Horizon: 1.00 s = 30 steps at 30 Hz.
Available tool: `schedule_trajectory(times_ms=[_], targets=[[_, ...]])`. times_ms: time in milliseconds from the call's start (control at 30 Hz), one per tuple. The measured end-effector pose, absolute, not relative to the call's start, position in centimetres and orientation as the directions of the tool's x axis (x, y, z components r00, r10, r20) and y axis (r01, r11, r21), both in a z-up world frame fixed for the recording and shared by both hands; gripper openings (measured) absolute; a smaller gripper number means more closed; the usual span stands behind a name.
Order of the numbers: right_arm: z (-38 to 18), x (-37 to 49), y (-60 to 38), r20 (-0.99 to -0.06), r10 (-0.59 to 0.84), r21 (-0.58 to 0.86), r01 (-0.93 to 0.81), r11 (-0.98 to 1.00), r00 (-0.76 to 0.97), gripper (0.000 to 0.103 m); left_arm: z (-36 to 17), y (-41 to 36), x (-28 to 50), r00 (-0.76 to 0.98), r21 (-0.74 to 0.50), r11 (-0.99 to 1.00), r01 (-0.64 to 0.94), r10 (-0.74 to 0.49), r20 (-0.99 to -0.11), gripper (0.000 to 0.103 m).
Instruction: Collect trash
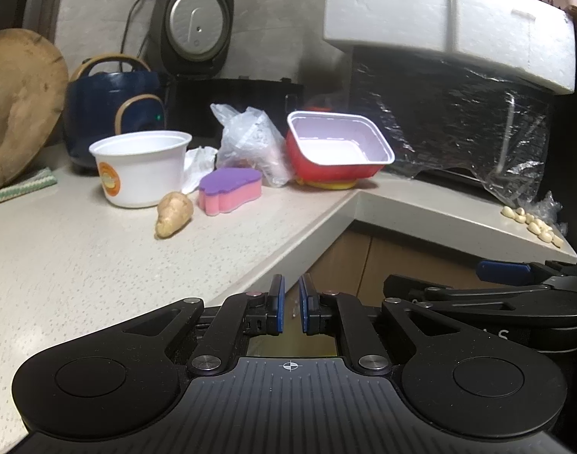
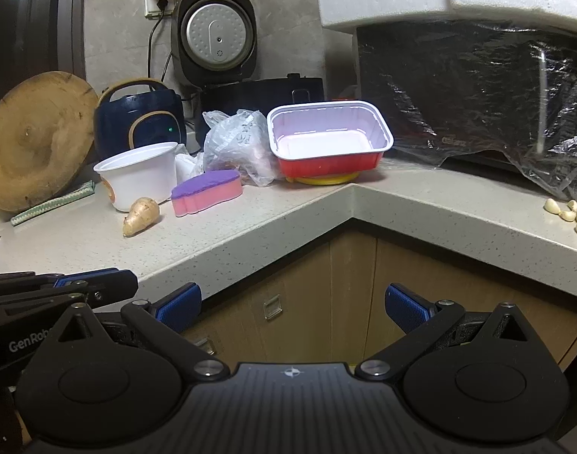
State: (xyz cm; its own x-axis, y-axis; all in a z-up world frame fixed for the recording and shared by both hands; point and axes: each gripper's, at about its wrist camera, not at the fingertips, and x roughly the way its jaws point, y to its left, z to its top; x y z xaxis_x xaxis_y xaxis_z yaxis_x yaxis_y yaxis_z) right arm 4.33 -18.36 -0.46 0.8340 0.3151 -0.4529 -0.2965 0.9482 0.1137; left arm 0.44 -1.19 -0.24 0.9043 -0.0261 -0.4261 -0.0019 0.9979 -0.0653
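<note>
On the speckled countertop [image 1: 80, 257] [image 2: 258, 219] stand a white paper cup [image 1: 141, 168] [image 2: 139, 176], a crumpled clear plastic bag [image 1: 250, 140] [image 2: 235, 143], a crumpled white tissue [image 1: 197, 164] [image 2: 184, 166] and an empty red tray with a white inside [image 1: 337, 147] [image 2: 326, 140], tilted on a yellow lid. My left gripper [image 1: 291, 302] is nearly shut and empty at the counter's front edge. My right gripper [image 2: 292, 302] is open and empty, below the counter edge in front of the cabinet.
A potato [image 1: 173, 213] [image 2: 141, 215] and a pink-purple sponge [image 1: 230, 189] [image 2: 207, 191] lie by the cup. A blue rice cooker [image 1: 110, 109], round wooden board [image 2: 35, 140], plastic-wrapped microwave [image 2: 477, 106] and garlic cloves [image 1: 530, 221] are around. Wooden cabinet doors [image 2: 326, 295] are below.
</note>
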Motion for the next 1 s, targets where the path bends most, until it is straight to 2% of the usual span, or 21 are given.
schedule_trajectory(times_ms=[267, 400, 567, 733, 833, 900, 1000], targets=[[0.4, 6.1, -19.0, -0.483, 0.332, 0.115, -0.317, 0.941, 0.81, 0.103, 1.0, -1.1, 2.0, 0.885, -0.039, 0.999, -0.003, -0.016, -0.466, 0.01], [2.7, 8.1, -19.6, -0.477, 0.355, 0.111, -0.345, 0.932, 0.804, 0.103, 3.4, 0.8, 3.0, 0.876, -0.102, 0.995, -0.018, -0.033, -0.48, 0.01], [5.7, 11.4, -19.4, -0.446, 0.355, 0.053, -0.371, 0.927, 0.822, 0.103, 6.4, 4.3, 5.1, 0.901, -0.177, 0.982, -0.065, -0.019, -0.433, 0.011], [6.7, 14.7, -19.9, -0.427, 0.362, 0.069, -0.37, 0.927, 0.828, 0.103, 6.8, 8.0, 8.5, 0.859, -0.338, 0.928, -0.156, -0.042, -0.511, 0.012], [7.1, 17.5, -20.3, -0.43, 0.352, 0.046, -0.369, 0.928, 0.831, 0.103, 7.6, 8.3, 10.5, 0.834, -0.343, 0.915, -0.214, -0.011, -0.552, 0.012], [8.0, 19.2, -20.7, -0.383, 0.311, 0.007, -0.334, 0.943, 0.87, 0.103, 9.1, 8.3, 11.4, 0.865, -0.346, 0.923, -0.168, -0.031, -0.501, 0.012], [9.5, 21.1, -21.5, -0.256, 0.268, -0.018, -0.282, 0.959, 0.929, 0.103, 10.6, 9.1, 13.1, 0.911, -0.46, 0.884, -0.081, -0.121, -0.393, 0.015]])
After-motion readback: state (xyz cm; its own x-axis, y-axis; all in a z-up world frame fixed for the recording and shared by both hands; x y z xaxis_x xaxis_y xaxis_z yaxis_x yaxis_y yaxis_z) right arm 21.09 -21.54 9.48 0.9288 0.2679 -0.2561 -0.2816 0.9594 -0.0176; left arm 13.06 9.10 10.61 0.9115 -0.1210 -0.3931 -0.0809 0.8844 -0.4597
